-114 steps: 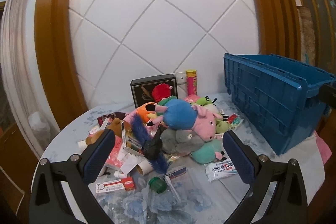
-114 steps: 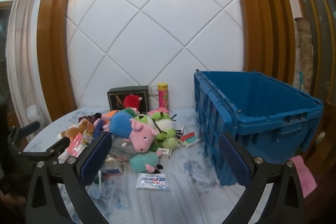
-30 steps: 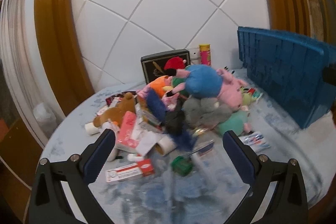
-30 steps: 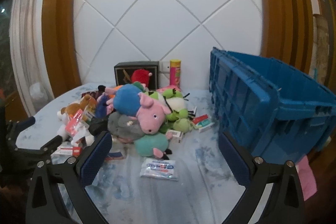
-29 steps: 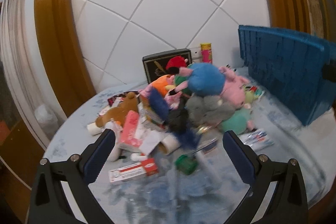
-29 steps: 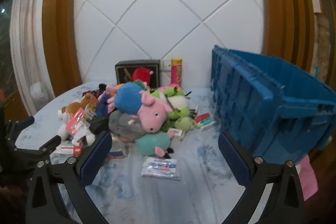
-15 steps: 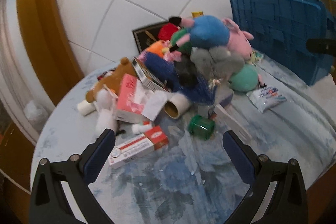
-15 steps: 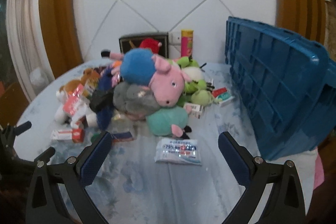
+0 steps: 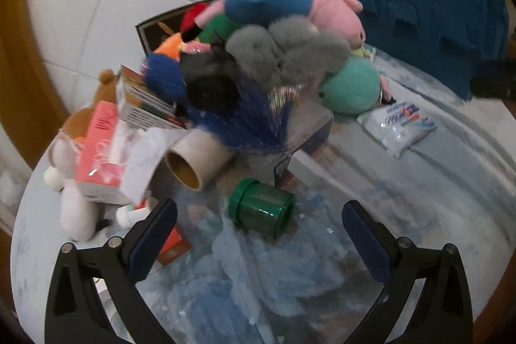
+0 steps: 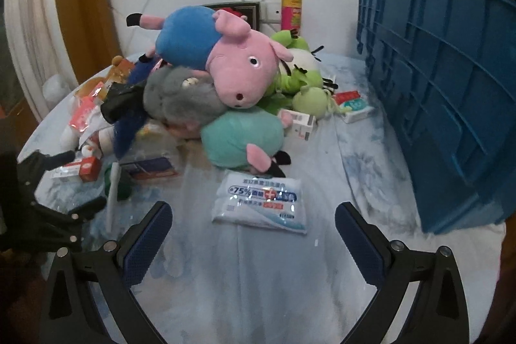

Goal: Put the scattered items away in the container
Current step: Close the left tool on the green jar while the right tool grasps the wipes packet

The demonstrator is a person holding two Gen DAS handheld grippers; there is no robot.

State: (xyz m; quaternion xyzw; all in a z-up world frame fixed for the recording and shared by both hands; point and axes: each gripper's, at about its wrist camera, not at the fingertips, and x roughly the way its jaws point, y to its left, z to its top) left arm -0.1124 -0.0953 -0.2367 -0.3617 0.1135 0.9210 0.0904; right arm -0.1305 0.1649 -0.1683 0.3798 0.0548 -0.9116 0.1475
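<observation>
Blue-patterned worktop (image 10: 361,170) with toy pile, blue crate (image 10: 451,79) at right edge. Both cameras sit lower and closer to the clutter than half a second ago. Left gripper (image 9: 259,226) now has the green jar (image 9: 261,207) lying on its side between its wide-spread jaws, nothing held. Right gripper (image 10: 253,226) jaws also wide, empty, bracketing the white wipes pack (image 10: 261,202) just beside the teal plush (image 10: 242,137). Pink pig plush (image 10: 225,54) tops the pile.

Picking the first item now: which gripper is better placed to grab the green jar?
Left. The left gripper is open with the green jar lying just ahead between its fingers. The right gripper faces the wipes packet instead.
</observation>
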